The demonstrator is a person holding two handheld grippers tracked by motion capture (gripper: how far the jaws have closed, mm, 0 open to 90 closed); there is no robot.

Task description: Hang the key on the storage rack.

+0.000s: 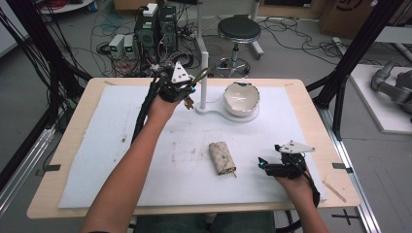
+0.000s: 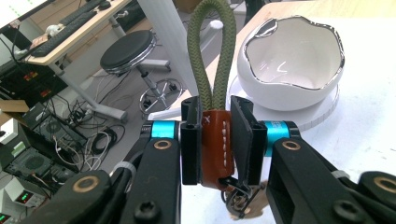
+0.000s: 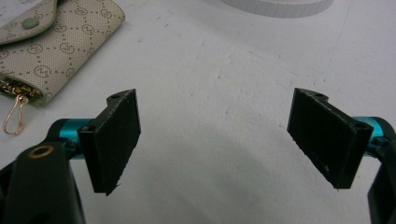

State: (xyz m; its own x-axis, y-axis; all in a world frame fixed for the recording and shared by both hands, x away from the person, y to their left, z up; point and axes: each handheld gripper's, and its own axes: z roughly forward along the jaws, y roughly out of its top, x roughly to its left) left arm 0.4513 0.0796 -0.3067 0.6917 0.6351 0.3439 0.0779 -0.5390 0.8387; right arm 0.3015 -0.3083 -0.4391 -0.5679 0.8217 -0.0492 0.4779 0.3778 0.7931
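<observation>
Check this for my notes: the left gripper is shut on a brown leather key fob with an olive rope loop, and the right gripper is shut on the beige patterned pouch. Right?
Not quite. The left gripper is shut on the brown leather key fob, but the right gripper is open, its jaws apart over bare table; the beige patterned pouch lies apart from it, as the right gripper view shows.

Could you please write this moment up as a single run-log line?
left gripper: shut on keychain, raised near bowl | right gripper: open, resting on mat | wallet: lying mid-mat, untouched
</observation>
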